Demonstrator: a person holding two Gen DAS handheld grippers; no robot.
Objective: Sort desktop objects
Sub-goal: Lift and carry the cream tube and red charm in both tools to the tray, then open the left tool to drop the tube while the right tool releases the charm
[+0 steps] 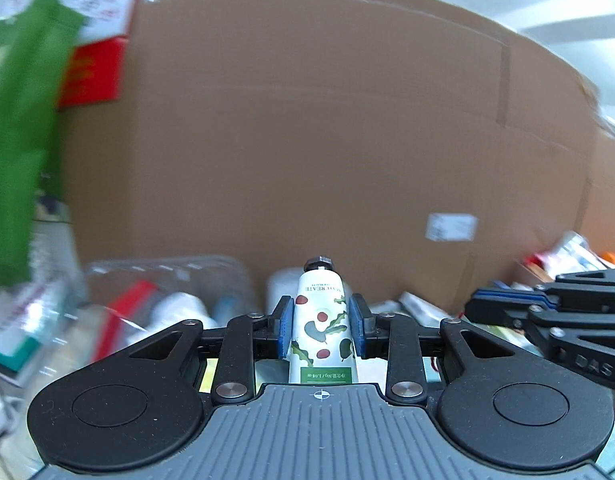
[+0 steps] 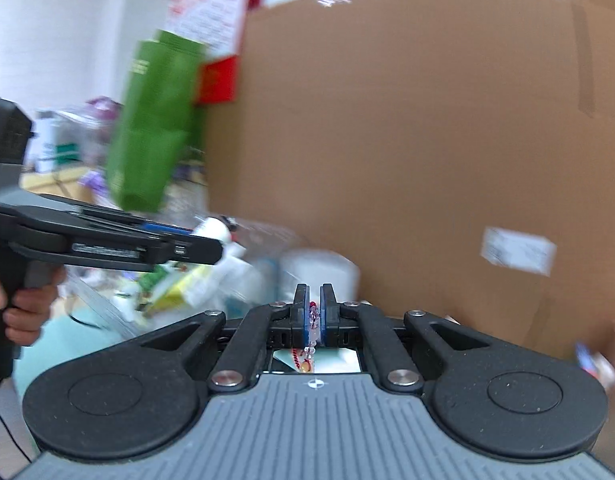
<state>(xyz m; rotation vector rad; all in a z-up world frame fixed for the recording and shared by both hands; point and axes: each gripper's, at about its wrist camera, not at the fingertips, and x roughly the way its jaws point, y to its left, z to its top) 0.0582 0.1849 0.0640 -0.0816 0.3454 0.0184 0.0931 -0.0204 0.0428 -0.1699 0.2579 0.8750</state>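
My left gripper (image 1: 319, 326) is shut on a white hand-cream tube (image 1: 321, 320) with green leaves, red dots and a dark cap, cap pointing forward. It also shows from the side in the right wrist view (image 2: 211, 246). My right gripper (image 2: 314, 314) is shut on a beaded bracelet (image 2: 313, 316) of pink, red and clear beads that hangs down between the pads. The right gripper appears at the right edge of the left wrist view (image 1: 483, 304). Both are held in the air in front of a cardboard box (image 1: 327, 140).
The large brown box (image 2: 427, 140) fills the view ahead. A green packet (image 2: 155, 120) and a red-and-white box (image 2: 219, 20) stand at the left. A clear plastic container (image 1: 167, 292) with mixed items and a white jar (image 2: 319, 272) lie below.
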